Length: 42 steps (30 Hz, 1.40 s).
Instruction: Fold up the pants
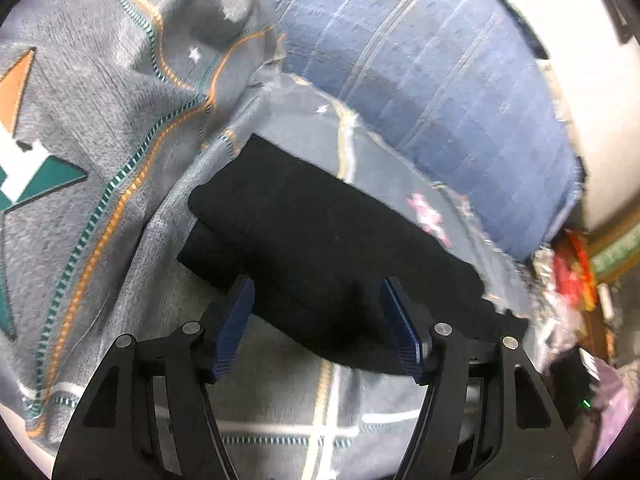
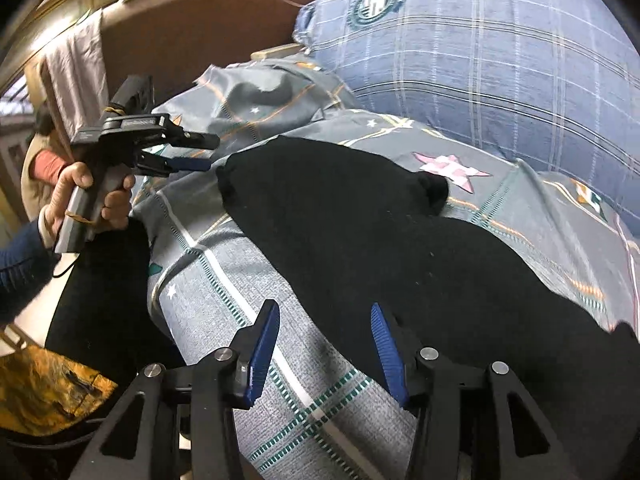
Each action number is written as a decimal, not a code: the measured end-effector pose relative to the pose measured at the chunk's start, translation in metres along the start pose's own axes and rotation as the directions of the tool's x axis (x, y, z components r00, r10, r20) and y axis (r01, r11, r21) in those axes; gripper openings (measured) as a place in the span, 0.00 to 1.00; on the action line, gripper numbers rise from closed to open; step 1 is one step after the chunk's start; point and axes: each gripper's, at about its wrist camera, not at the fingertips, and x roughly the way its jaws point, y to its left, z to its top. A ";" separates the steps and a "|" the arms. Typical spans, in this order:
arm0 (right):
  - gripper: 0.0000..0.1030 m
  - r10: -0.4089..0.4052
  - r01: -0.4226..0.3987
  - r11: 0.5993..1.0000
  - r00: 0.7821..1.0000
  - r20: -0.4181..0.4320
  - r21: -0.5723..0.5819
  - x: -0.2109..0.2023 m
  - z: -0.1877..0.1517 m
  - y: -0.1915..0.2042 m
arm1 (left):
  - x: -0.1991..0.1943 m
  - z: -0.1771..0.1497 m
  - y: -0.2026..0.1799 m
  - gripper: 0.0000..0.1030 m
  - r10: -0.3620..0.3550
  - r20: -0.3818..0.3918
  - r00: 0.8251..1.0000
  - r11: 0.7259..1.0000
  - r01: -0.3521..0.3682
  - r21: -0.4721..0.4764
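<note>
The surface was a bed, covered with a grey bed cover (image 2: 256,320) that carried a pattern of white, teal and orange lines, small white stars and one pink star. The cover lay in soft folds and was not flat. At the far side of the bed a large blue checked pillow (image 2: 500,60) with a round emblem rested against a brown headboard (image 2: 192,12). A pale cloth (image 2: 76,68) hung over the left end of the headboard. In the left wrist view a white wall (image 1: 600,100) stood behind the pillow, and some red and silver clutter (image 1: 568,272) lay at the right edge — too blurred to name.

The pants (image 2: 380,240) were black and lay on the bed cover in the middle of the bed, in front of the pillow. They were already folded into a long, thick bundle; in the left wrist view the layers showed as stacked edges at the left end (image 1: 208,216). The cloth was dark, so seams or pockets could not be made out.

The left gripper (image 1: 320,320) had its blue pads apart, with the near edge of the pants behind the gap, but the pads did not press on it. The right gripper (image 2: 324,352) also stood apart — its right pad was just beside the edge of the pants, and the bed cover showed between the pads. A hand (image 2: 92,200) with a dark blue sleeve held the left gripper.
</note>
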 end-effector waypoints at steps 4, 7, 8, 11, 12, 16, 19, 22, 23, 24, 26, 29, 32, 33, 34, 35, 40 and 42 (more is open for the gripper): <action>0.44 -0.003 0.003 1.000 1.000 0.025 0.001 -0.003 0.001 0.009 | 0.014 0.000 -0.001 0.63 0.021 0.004 1.000 0.999 -0.021 -0.041; 0.44 -0.017 0.019 0.997 1.000 0.026 -0.080 0.007 0.011 0.027 | 0.018 0.002 -0.003 0.63 0.023 0.033 0.999 0.997 -0.021 -0.069; 0.44 -0.024 0.028 0.992 0.999 0.031 -0.122 0.014 0.015 0.035 | 0.019 0.002 -0.003 0.63 0.020 0.045 0.999 0.996 -0.016 -0.084; 0.44 -0.021 0.026 0.981 0.999 0.027 -0.190 0.039 0.024 0.046 | 0.025 0.007 -0.006 0.46 0.017 0.063 0.998 0.997 -0.013 -0.070; 0.37 -0.021 0.021 0.979 1.000 0.006 -0.205 0.050 0.026 0.047 | 0.026 0.008 -0.008 0.24 0.024 0.065 0.998 0.998 -0.020 -0.057; 0.06 -0.016 0.018 0.992 1.000 0.020 -0.125 0.058 0.037 0.028 | 0.012 0.008 -0.020 0.14 0.003 0.122 0.993 1.000 -0.001 -0.013; 0.05 0.037 -0.034 0.998 0.997 0.074 -0.046 0.035 0.043 0.011 | -0.007 0.002 -0.033 0.14 -0.024 0.163 0.986 0.999 0.018 0.041; 0.05 0.061 -0.058 0.997 0.996 0.070 -0.048 0.017 0.043 0.007 | -0.007 -0.008 -0.038 0.14 0.020 0.163 0.986 0.997 -0.031 0.069; 0.05 0.075 -0.071 0.996 0.995 0.062 -0.052 0.014 0.041 0.009 | 0.001 -0.010 -0.033 0.14 0.059 0.135 0.989 0.996 -0.068 0.062; 0.05 0.085 -0.082 0.995 0.995 0.049 -0.051 0.015 0.037 0.010 | 0.011 -0.014 -0.024 0.14 0.111 0.104 0.988 0.993 -0.115 0.037; 0.05 0.098 -0.097 0.994 0.995 0.011 -0.045 0.029 0.027 0.015 | 0.027 -0.019 -0.011 0.14 0.157 0.057 0.986 0.988 -0.157 0.009; 0.05 0.047 -0.049 0.998 0.998 -0.051 -0.042 0.053 0.011 0.017 | 0.020 -0.020 -0.012 0.18 0.155 0.076 0.985 0.988 -0.156 0.013; 0.11 0.068 -0.068 0.997 0.998 0.002 0.021 0.029 0.011 0.009 | 0.002 -0.019 -0.021 0.21 0.214 0.113 0.970 0.974 -0.220 0.050; 0.15 0.052 -0.053 0.998 0.998 0.021 0.033 0.016 0.010 0.005 | -0.004 -0.020 -0.023 0.21 0.225 0.131 0.965 0.970 -0.235 0.061; 0.21 0.029 -0.031 0.999 0.999 0.042 0.042 0.004 0.008 0.001 | -0.011 -0.021 -0.026 0.21 0.235 0.153 0.960 0.966 -0.248 0.071; 0.24 -0.004 -0.001 0.998 0.998 0.070 0.063 -0.012 0.003 -0.006 | -0.019 -0.022 -0.029 0.21 0.237 0.178 0.955 0.964 -0.254 0.083; 0.40 -0.202 0.176 0.960 0.974 0.103 0.219 -0.081 -0.033 -0.060 | -0.034 -0.027 -0.058 0.21 0.168 0.209 0.963 0.967 -0.202 0.155; 0.40 -0.282 0.247 0.921 0.956 0.076 0.302 -0.101 -0.050 -0.086 | -0.028 -0.028 -0.080 0.21 0.116 0.191 0.975 0.966 -0.156 0.206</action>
